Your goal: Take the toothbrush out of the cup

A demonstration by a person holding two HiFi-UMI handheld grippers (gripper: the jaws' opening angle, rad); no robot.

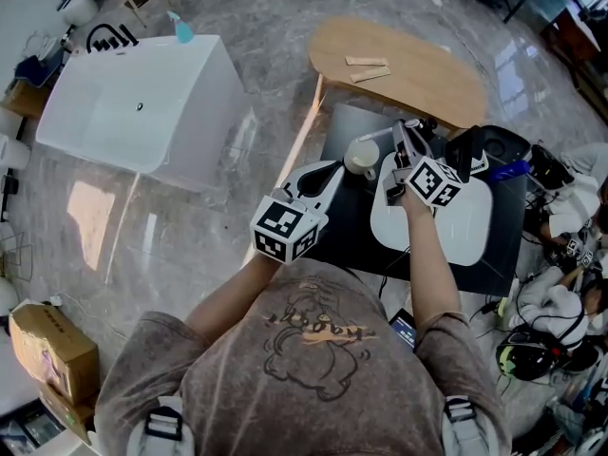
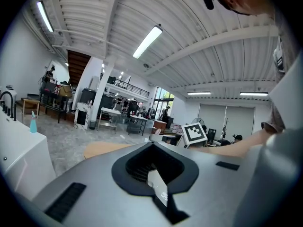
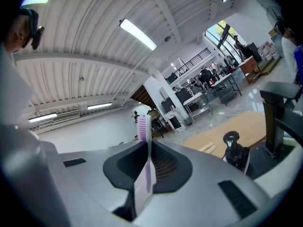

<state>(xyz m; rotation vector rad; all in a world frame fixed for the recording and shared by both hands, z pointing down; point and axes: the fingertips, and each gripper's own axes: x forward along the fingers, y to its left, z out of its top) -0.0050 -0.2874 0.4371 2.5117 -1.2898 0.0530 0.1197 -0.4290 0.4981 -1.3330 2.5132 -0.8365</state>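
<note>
A pale cup (image 1: 361,157) stands on the black table (image 1: 347,245). My left gripper (image 1: 334,169) reaches level to the cup's near side, its jaws closed there and its tips meeting the cup. In the left gripper view the jaws (image 2: 156,174) are together and the cup is hidden below them. To the right and higher, my right gripper (image 1: 407,139) is shut on a purple and white toothbrush (image 3: 144,145). The brush stands upright between the jaws (image 3: 144,169), bristle head on top. In the head view I cannot make out the brush.
A white pad (image 1: 465,226) lies on the black table under my right arm, with a black device (image 1: 489,145) behind it. An oval wooden table (image 1: 399,65) stands beyond, and a big white tub (image 1: 142,103) at the far left. Headsets and cables (image 1: 527,354) crowd the right.
</note>
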